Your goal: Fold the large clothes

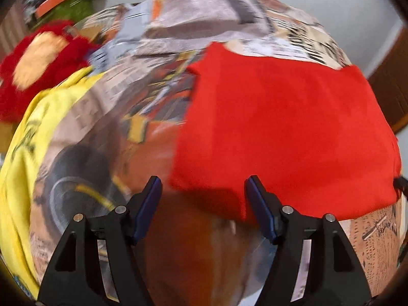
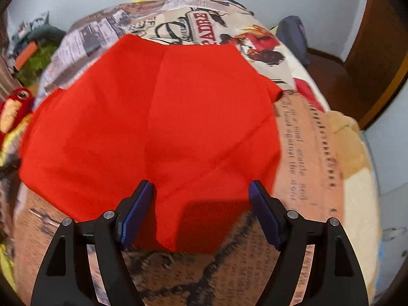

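A red garment (image 2: 158, 117) lies folded and flat on a bed covered by a printed newspaper-pattern sheet (image 2: 301, 153). It also shows in the left wrist view (image 1: 285, 132), right of centre. My left gripper (image 1: 202, 193) is open and empty, hovering at the garment's near left edge. My right gripper (image 2: 201, 196) is open and empty, its jaws spread over the garment's near corner, above the cloth.
A yellow garment (image 1: 38, 132) lies at the bed's left side. A red plush toy (image 1: 38, 58) sits behind it, also seen in the right wrist view (image 2: 12, 112). A dark blue item (image 2: 293, 33) lies at the far right. A wooden door frame (image 2: 377, 58) stands right.
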Tool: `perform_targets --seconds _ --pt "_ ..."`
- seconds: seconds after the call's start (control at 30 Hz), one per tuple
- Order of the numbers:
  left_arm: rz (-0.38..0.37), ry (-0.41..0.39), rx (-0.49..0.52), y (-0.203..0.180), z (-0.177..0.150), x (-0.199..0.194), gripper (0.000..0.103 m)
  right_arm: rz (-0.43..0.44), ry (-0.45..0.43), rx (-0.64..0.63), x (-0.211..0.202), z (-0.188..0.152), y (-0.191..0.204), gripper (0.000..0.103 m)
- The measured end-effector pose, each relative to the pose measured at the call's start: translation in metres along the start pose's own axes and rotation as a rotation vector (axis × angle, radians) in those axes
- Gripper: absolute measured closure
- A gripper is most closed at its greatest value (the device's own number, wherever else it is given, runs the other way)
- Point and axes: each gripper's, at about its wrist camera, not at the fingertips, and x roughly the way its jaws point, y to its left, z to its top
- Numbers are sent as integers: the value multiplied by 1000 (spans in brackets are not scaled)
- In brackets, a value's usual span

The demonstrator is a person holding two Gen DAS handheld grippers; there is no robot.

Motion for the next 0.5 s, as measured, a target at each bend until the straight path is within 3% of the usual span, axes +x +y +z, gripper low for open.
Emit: perform_targets --seconds 0.23,0.5 --pt "-32 -51 -140 27 0 -31 35 -13 7 29 -13 -2 -8 28" --pt "-205 -56 -187 16 1 -51 35 42 -78 -14 -45 15 19 28"
